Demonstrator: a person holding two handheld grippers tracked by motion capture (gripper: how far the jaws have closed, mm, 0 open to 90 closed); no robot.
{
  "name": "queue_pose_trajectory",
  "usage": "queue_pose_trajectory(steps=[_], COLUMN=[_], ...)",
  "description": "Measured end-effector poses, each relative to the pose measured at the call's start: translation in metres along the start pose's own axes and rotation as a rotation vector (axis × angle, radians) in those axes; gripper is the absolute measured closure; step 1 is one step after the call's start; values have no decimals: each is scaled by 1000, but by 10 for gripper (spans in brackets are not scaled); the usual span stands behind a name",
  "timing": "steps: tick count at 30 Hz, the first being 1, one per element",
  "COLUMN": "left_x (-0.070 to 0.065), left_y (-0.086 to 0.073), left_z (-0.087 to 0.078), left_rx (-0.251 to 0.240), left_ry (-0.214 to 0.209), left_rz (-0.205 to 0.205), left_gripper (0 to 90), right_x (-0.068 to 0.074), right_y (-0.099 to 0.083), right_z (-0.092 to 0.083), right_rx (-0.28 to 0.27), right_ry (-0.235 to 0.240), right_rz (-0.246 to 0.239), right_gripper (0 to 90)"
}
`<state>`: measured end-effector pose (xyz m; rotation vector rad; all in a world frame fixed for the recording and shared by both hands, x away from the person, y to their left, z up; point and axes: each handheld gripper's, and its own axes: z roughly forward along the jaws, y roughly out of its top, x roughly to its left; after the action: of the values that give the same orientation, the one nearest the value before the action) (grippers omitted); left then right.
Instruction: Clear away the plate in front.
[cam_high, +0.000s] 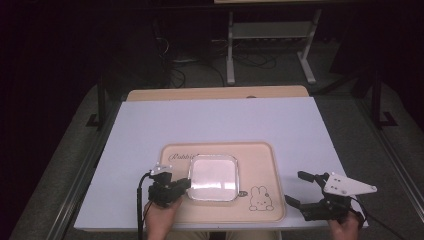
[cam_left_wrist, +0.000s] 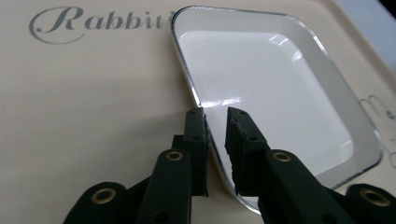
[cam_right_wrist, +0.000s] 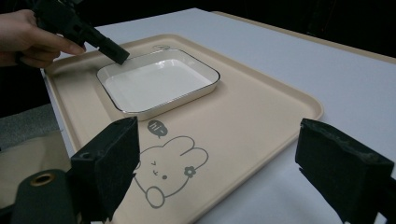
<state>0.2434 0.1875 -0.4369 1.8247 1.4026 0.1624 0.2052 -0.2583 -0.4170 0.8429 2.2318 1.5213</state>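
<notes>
A square white dish (cam_high: 213, 177) (cam_left_wrist: 271, 84) (cam_right_wrist: 159, 81) with a thin dark rim sits in the middle of a beige tray (cam_high: 260, 155) (cam_left_wrist: 93, 93) (cam_right_wrist: 243, 116). My left gripper (cam_high: 187, 182) (cam_left_wrist: 217, 114) (cam_right_wrist: 116, 53) is at the dish's left edge. The rim runs between its jaws: one jaw stands outside against the wall, and the other stands inside with a small gap, so it is open. My right gripper (cam_high: 294, 187) (cam_right_wrist: 219, 154) stands wide open over the tray's right front corner with nothing between its jaws.
The tray lies on a white table top (cam_high: 215, 120), near its front edge. A rabbit drawing (cam_high: 259, 197) (cam_right_wrist: 163, 175) marks the tray's front right. A hand (cam_right_wrist: 28, 32) holds the left gripper. Beyond the table stands a metal frame (cam_high: 270, 30) on the floor.
</notes>
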Motion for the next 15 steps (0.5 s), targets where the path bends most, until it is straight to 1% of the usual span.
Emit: queue_pose_trajectory(steps=[3,10,15], left_x=[1,5,10], left_y=[0,2,7], left_z=[-2,-9,-17], left_rx=[-2,-28,-46], left_ry=[-2,-4,-2], left_rz=[15,63,108], left_gripper=[759,735,728], right_x=[0,-1,-1], right_y=[0,-1,-1], right_z=[0,1,2], right_rx=[1,10,19], right_ry=[-4,-12,-14], right_rz=[0,8,8], right_gripper=[130,130,130])
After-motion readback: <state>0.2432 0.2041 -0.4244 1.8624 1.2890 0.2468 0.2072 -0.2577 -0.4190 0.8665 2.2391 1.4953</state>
